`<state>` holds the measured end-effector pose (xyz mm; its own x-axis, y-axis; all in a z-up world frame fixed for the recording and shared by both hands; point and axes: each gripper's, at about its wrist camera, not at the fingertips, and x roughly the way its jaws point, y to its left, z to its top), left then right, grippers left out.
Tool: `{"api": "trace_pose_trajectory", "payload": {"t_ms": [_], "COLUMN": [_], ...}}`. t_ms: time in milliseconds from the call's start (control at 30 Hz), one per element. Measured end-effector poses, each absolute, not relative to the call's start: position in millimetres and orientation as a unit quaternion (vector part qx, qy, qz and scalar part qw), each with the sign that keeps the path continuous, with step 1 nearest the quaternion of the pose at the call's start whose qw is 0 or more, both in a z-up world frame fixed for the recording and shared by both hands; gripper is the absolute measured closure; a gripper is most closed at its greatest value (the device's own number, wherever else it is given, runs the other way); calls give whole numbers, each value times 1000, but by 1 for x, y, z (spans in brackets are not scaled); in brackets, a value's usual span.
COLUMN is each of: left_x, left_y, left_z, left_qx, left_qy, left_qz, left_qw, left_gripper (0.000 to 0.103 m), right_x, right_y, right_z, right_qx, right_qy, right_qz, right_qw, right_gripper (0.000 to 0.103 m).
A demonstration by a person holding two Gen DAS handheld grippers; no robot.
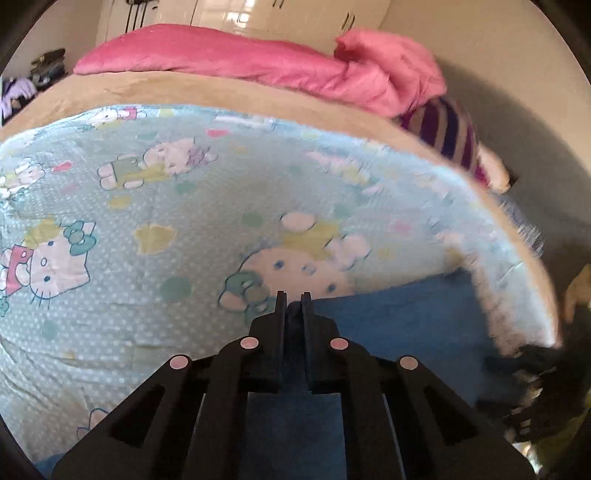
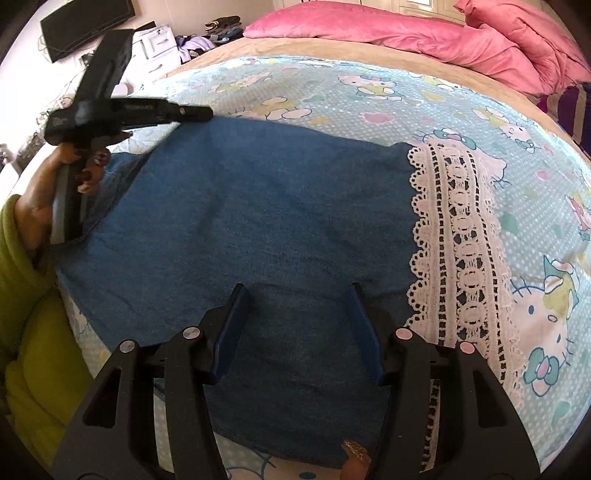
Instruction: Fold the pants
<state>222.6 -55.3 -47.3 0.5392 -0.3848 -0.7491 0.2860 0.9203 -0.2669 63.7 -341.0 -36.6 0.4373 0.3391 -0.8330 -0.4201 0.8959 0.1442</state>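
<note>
Pants [image 2: 258,206]: blue, flat on the sheet [image 2: 406,96], lace hem [image 2: 454,236] at 3 o'clock | Your left gripper [image 1: 294,297]: fingers pinched shut on the pants edge at 10 o'clock | Your right gripper [image 2: 295,291]: fingers wide apart, over the pants at 6 o'clock | Pink blanket [image 2: 406,33] at 12 o'clock

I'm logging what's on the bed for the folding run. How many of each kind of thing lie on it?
Blue pants with white lace trim: 1
Cartoon-cat printed sheet: 1
Pink quilt: 1
Purple striped cloth: 1
Total: 4
</note>
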Motion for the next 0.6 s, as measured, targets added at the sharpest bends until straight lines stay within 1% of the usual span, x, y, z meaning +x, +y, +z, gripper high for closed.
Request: {"api": "trace_pose_trajectory", "payload": {"t_ms": [133, 200, 367, 500, 567, 600], "left_x": [219, 218, 209, 206, 206, 207], "left_y": [-54, -49, -41, -38, -38, -38], "left_z": [-56, -53, -54, -50, -52, -54], "left_qx": [-70, -83, -92, -100, -99, -98], "left_qy": [449, 443, 439, 432, 436, 439], "left_qz": [-198, -204, -202, -205, -205, -205], "left_qw": [868, 869, 871, 872, 870, 869], "left_gripper": [96, 95, 87, 83, 80, 79], "right_x": [71, 80, 126, 175, 192, 197], "right_y": [-338, -346, -389, -417, -428, -429], "right_z": [-28, -11, 12, -5, -26, -33], "right_qx": [-54, -50, -26, -14, 16, 33], "right_qy": [486, 459, 424, 454, 481, 490], "right_qz": [223, 205, 138, 108, 113, 120], "right_qw": [843, 863, 894, 885, 869, 863], "right_gripper": [55, 55, 55, 55, 55, 55]}}
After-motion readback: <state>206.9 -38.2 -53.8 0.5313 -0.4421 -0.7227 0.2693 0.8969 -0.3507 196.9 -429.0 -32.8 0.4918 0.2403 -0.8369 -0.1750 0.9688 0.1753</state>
